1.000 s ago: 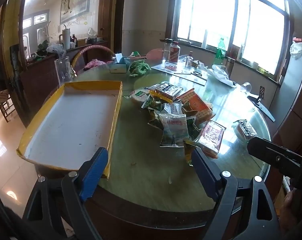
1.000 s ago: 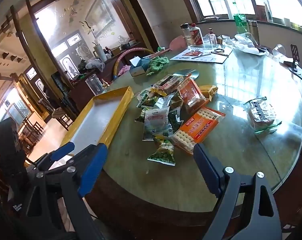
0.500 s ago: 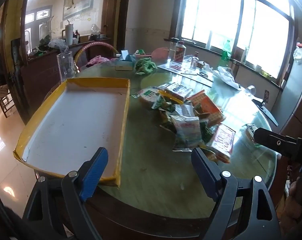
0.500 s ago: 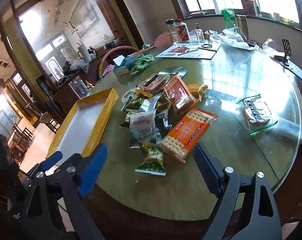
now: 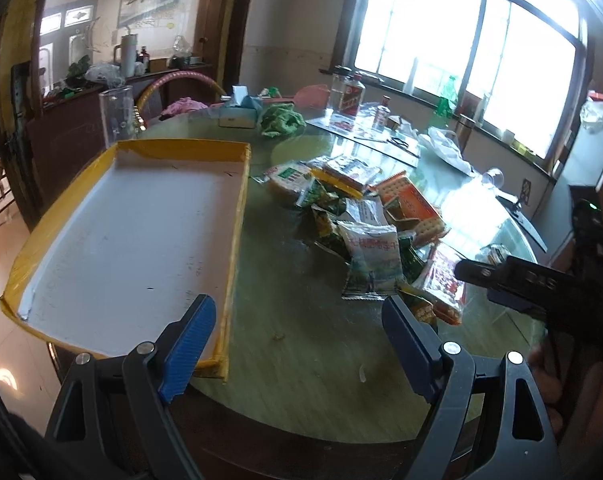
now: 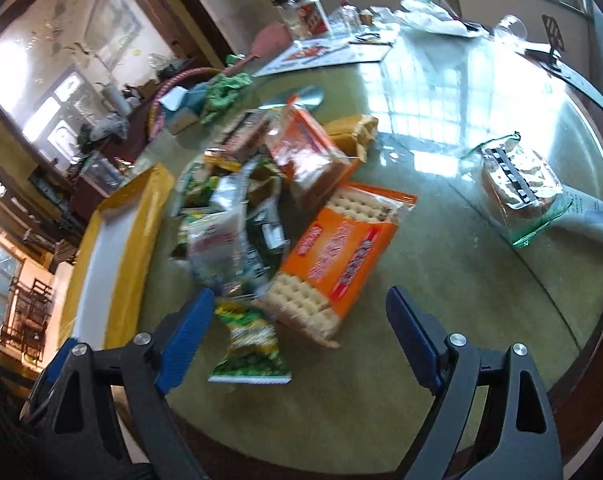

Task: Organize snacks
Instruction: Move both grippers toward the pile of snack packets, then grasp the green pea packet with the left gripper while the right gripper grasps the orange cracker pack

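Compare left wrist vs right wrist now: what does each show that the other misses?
Left wrist only: the whole white floor of the yellow-rimmed cardboard tray, a tall clear glass behind it, and the right hand-held gripper entering from the right.

Right wrist only: the small green snack packet nearest the open fingers, and a clear bag of biscuits lying apart.

Both: the snack pile with the orange cracker pack, the green cloth, the round glass-topped table.
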{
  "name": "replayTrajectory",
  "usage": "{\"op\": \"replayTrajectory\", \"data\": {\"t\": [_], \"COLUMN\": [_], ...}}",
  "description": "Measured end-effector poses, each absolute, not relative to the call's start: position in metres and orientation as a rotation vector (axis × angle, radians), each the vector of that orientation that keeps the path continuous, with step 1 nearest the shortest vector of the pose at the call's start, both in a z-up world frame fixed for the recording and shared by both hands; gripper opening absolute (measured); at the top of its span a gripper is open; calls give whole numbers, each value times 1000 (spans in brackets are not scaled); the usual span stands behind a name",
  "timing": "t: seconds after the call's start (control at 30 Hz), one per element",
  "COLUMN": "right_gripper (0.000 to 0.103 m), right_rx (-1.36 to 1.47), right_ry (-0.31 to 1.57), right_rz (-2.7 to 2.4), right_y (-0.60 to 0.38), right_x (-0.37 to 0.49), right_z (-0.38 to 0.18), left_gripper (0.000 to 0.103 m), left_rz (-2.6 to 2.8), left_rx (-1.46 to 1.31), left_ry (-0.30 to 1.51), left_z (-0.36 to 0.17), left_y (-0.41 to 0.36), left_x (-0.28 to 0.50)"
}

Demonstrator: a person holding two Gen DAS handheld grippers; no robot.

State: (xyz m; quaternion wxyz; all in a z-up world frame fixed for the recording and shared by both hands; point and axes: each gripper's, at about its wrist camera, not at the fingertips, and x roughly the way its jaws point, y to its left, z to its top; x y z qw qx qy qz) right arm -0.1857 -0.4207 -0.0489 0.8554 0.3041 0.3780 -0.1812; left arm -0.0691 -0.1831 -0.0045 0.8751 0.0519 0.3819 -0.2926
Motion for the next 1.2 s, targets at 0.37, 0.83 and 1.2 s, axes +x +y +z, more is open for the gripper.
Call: {"op": "replayTrajectory", "data": {"t": [0.37, 0.83, 1.2], "right_gripper": [80, 60, 71], "right_rx": [486, 434, 535], "right_ry": [925, 912, 827], "right_rz": [-474, -434, -356], "right_y": [-425, -440, -450], "right_x": [-134, -224, -224], "right_z": [-81, -78, -77], "left_gripper": [85, 84, 36], "left_rz": [-631, -836, -771], "left_rx": [177, 264, 289], "left_ry": [820, 963, 923], "left_z": [-14, -33, -50], "left_y": [-198, -278, -286], "left_x": [-76, -82, -92]}}
